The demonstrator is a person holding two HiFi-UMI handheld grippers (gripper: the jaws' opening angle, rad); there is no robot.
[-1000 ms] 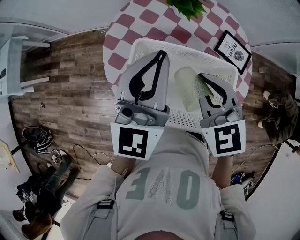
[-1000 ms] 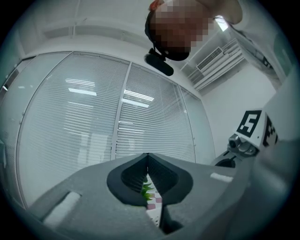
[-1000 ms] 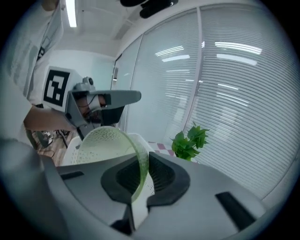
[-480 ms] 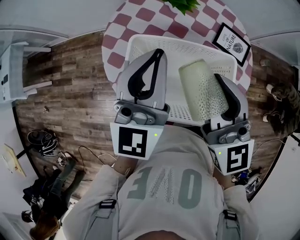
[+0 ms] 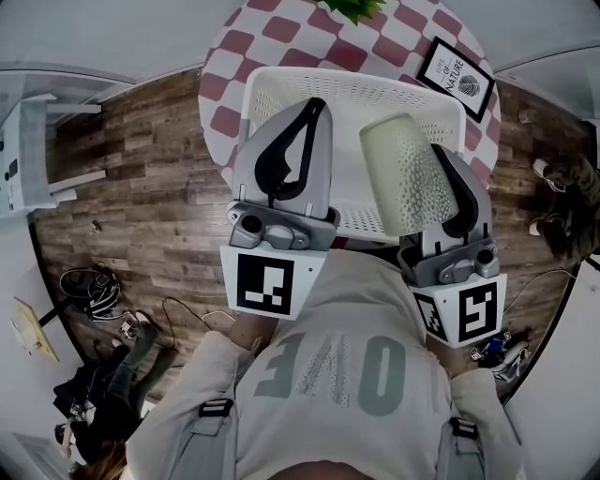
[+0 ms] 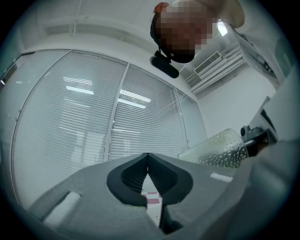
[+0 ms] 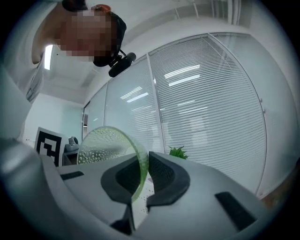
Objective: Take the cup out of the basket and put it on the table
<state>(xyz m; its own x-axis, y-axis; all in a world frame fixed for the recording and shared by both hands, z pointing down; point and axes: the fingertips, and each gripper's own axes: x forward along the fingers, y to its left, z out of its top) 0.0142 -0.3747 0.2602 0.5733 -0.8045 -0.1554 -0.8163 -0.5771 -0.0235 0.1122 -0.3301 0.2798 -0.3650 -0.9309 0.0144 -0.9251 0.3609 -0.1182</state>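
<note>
A pale green cup (image 5: 405, 176) with a bumpy surface hangs above the white perforated basket (image 5: 281, 82), its rim pointing away from me. My right gripper (image 5: 441, 159) is shut on the cup's wall; in the right gripper view the thin green wall (image 7: 110, 145) is pinched between the two dark pads (image 7: 161, 171). My left gripper (image 5: 319, 105) hovers over the basket's left half, shut, with nothing in it. In the left gripper view its jaws (image 6: 147, 161) meet and the cup (image 6: 220, 147) shows at the right. The basket stands on a round table (image 5: 246, 49) with a red-and-white checked cloth.
A framed picture (image 5: 456, 75) lies on the table to the right of the basket, and a green plant (image 5: 361, 7) stands at the far edge. Wooden floor surrounds the table, with cables (image 5: 89, 286) at the left and white furniture (image 5: 23, 141) beside them.
The right gripper has lifted the cup up out of the basket and drawn it nearer to me. The left gripper has stayed in place.
</note>
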